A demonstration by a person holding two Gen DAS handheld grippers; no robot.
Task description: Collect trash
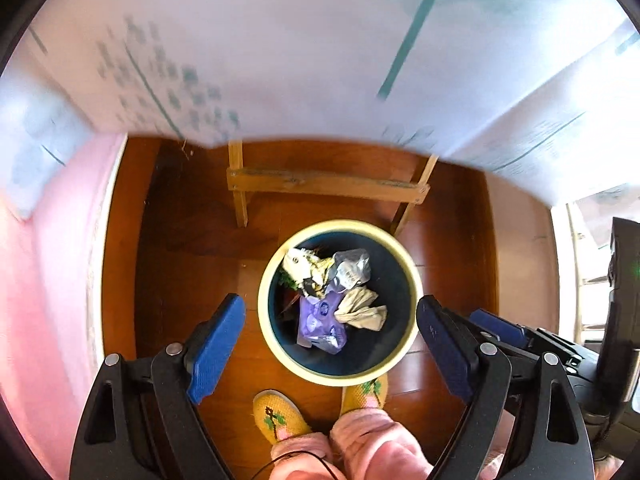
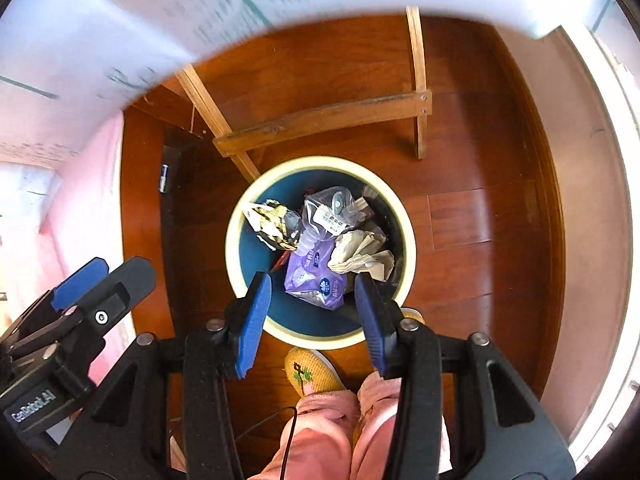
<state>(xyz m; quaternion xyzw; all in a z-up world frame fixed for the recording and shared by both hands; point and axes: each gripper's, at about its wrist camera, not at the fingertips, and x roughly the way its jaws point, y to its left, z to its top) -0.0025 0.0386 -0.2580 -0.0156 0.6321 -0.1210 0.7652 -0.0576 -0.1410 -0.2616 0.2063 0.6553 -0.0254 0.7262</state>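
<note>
A round bin with a cream rim (image 1: 340, 226) (image 2: 320, 160) stands on the wooden floor, right below both grippers. Inside lie a purple packet (image 1: 320, 320) (image 2: 312, 268), crumpled beige paper (image 1: 362, 308) (image 2: 360, 252), a silvery plastic bag (image 1: 350, 270) (image 2: 332, 212) and a printed wrapper (image 1: 304, 262) (image 2: 270, 220). My left gripper (image 1: 331, 308) hangs over the bin, open wide, with nothing between its blue pads. My right gripper (image 2: 312, 284) is beside it, open about half as wide and also holding nothing. Each gripper shows in the other's view: the right gripper (image 1: 496, 328), the left gripper (image 2: 80, 280).
A wooden table frame with a crossbar (image 1: 324, 186) (image 2: 320, 120) stands just behind the bin, under a white cloth with teal print (image 1: 280, 60) (image 2: 160, 20). Pink bedding (image 1: 40, 280) lies to the left. The person's yellow slippers (image 1: 276, 416) (image 2: 316, 372) touch the bin's near side.
</note>
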